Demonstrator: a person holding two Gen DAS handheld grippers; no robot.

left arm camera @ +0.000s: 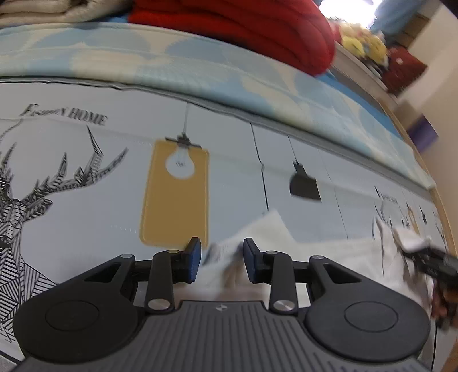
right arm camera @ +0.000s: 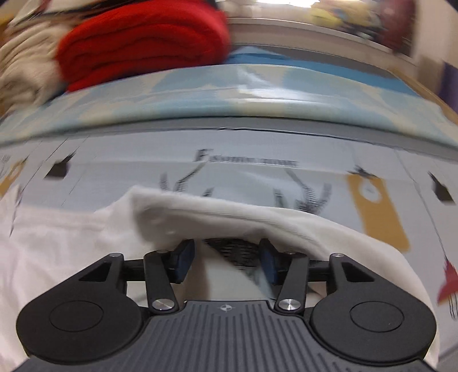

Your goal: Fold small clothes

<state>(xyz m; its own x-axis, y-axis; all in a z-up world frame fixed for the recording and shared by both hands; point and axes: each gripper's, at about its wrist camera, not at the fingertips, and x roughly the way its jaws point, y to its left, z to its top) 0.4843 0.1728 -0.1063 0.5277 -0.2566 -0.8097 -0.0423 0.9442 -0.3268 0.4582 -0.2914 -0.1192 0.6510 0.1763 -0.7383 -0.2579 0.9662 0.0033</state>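
Left wrist view: the left gripper (left arm camera: pixel 220 259) is seen spread, with blurred white garment (left arm camera: pixel 257 237) between its blue pads untouched, on the deer-and-bulb printed sheet (left arm camera: pixel 86 183) of the bed; the right gripper (left arm camera: pixel 426 254) is glimpsed at the frame edge, its state unreadable there. Right wrist view: the right gripper (right arm camera: pixel 226 261) is spread beneath a soft raised fold of the garment (right arm camera: pixel 200 211), its fingertips partly hidden; a red knit blanket (right arm camera: pixel 143 43) is smeared by motion.

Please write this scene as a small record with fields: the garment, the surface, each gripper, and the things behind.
garment: white garment, spread on the sheet, one edge folded over
surface: printed sheet with deer and lamp pictures
left gripper: open, white cloth between the pads, not pressed
right gripper: open, under the folded edge
behind: red folded fabric, beige fabric
blur: strong in the right wrist view
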